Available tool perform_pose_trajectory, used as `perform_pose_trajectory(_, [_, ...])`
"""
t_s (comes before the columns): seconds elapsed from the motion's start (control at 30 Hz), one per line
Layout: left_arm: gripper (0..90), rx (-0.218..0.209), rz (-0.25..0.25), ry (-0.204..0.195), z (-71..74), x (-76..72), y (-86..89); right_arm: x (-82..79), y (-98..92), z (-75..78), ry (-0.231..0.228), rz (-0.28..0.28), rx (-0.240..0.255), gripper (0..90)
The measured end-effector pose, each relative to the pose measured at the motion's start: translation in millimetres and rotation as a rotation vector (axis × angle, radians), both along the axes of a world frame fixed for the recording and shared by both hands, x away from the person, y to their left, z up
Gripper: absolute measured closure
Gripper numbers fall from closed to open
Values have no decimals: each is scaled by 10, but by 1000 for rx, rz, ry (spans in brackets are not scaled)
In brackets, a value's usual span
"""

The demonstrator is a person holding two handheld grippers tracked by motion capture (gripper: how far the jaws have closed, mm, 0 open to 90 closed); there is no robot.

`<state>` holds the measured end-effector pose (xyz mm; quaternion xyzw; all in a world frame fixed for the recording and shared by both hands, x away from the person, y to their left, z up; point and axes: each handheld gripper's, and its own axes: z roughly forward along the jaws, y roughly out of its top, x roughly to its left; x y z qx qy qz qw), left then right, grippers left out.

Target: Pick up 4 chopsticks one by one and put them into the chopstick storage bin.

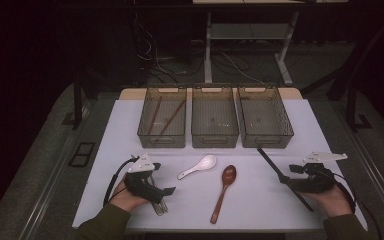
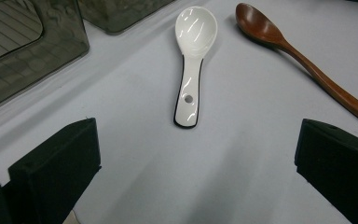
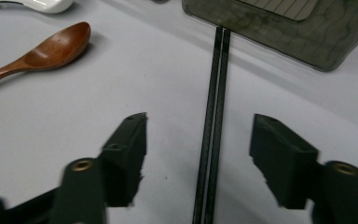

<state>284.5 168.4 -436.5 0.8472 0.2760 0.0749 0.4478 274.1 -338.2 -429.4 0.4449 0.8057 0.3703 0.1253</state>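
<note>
The white table [image 1: 280, 125] carries everything, and at its twelve o'clock edge three smoky see-through bins stand in a row: the left bin [image 1: 162, 135] holds two brown chopsticks [image 1: 172, 117], while the middle bin [image 1: 215, 135] and the right bin [image 1: 266, 136] look bare inside. Next down in size, the pair of black chopsticks [image 3: 214, 116] lies flat on the table below the right bin's near corner, running from about eleven o'clock down to five o'clock in the high view. The right gripper [image 3: 198, 156] straddles that pair near its lower end, its jaws about half spread with a gap on either side of the sticks, the pads not pressing them. The left gripper [image 1: 167, 191] rests at seven o'clock on the table, jaws spread wide with nothing between them, pointed toward the white ceramic spoon [image 2: 189, 70]. The wooden spoon [image 1: 223, 192] lies at six o'clock, bowl up toward the bins, just right of the white one and apart from it
</note>
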Motion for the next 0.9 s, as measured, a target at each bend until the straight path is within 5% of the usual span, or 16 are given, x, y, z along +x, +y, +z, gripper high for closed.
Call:
perform_pose_trajectory(0.4, [0,2,-9,1,-5,-1,-7,19,-79,-27,54,-10,-52,697])
perform_pose_trajectory(0.9, [0,9,-13,3,-9,-3,-17,31,-63,-93,105,-2,-90,805])
